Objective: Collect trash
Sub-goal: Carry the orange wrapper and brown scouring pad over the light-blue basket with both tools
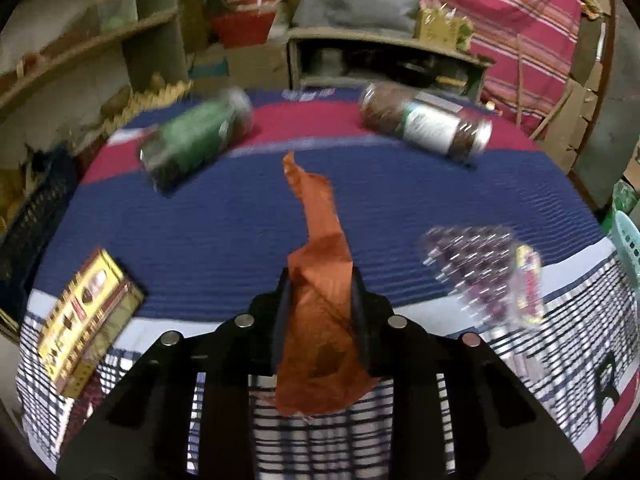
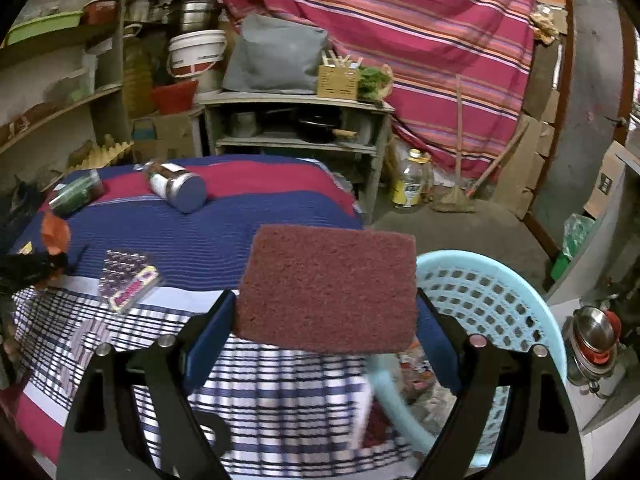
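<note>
Two grippers hold trash over a cloth-covered table, a basket waiting at the near right.

The left gripper [image 1: 320,300], tilted down, pinches a limp orange wrapper [image 1: 320,272]; it could slip out. The right gripper [image 2: 326,320], also tilted down, clamps a maroon pad [image 2: 326,284] by its edges beside the basket [image 2: 480,292]; released too soon, it may miss the rim.

The left gripper [image 1: 320,292] pinches a crumpled orange paper scrap [image 1: 320,280] above a blue, red and checked cloth [image 1: 224,224], flanked by a yellow printed box [image 1: 86,320] and a clear studded packet [image 1: 484,272].
</note>
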Available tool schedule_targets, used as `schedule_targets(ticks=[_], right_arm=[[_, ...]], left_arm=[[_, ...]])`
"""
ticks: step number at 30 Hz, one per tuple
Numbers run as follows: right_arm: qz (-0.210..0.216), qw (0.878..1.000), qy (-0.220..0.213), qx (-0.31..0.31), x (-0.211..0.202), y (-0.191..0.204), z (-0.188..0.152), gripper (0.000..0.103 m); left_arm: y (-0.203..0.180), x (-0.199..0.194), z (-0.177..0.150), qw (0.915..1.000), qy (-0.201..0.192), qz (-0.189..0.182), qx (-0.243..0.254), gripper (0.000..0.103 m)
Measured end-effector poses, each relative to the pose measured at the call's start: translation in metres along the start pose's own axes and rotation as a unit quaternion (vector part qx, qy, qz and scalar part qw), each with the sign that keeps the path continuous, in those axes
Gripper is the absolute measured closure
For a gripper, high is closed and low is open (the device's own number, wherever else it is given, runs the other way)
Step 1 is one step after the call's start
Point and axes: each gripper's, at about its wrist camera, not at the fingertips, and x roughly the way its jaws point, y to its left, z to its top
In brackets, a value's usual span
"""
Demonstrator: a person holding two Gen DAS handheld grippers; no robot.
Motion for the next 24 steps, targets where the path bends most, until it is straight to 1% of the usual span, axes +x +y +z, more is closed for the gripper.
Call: schedule_targets(ticks=[3, 6, 8, 11, 15, 18, 20, 22, 24], right_arm=[[-0.015, 1.000, 0.002, 0.010, 0.001, -0.021, -0.004, 0.018], [-0.027, 0.999, 0.004, 0.019, 0.001, -0.041, -0.008, 0.018], [-0.037, 0.999, 0.005, 0.025, -0.001, -0.054, -0.011, 0.018], [-0.047, 0.998, 0.006, 0.038, -0.002, -0.072, -0.015, 0.018], [-0.058, 0.997, 0.005, 0.052, -0.004, -0.092, -0.018, 0.018], [-0.066, 0.996, 0.004, 0.057, -0.005, -0.105, -0.019, 0.018], [-0.069, 0.996, 0.002, 0.063, -0.007, -0.114, -0.019, 0.018], [-0.071, 0.995, 0.000, 0.070, -0.008, -0.121, -0.021, 0.018], [-0.072, 0.994, 0.002, 0.077, -0.006, -0.128, -0.022, 0.018]], left_arm=[[-0.020, -0.018, 0.010, 0.9996, -0.023, -0.014, 0.010, 0.077], [-0.037, -0.031, 0.019, 0.9988, -0.037, -0.029, 0.014, 0.077], [-0.057, -0.042, 0.024, 0.9975, -0.051, -0.042, 0.024, 0.077], [-0.088, -0.056, 0.031, 0.9947, -0.070, -0.059, 0.046, 0.077], [-0.132, -0.074, 0.036, 0.9883, -0.096, -0.092, 0.076, 0.077], [-0.160, -0.081, 0.039, 0.9830, -0.101, -0.125, 0.089, 0.077], [-0.175, -0.081, 0.039, 0.9803, -0.100, -0.140, 0.096, 0.077], [-0.196, -0.079, 0.039, 0.9775, -0.099, -0.150, 0.110, 0.077], [-0.208, -0.077, 0.037, 0.9757, -0.096, -0.159, 0.117, 0.077]])
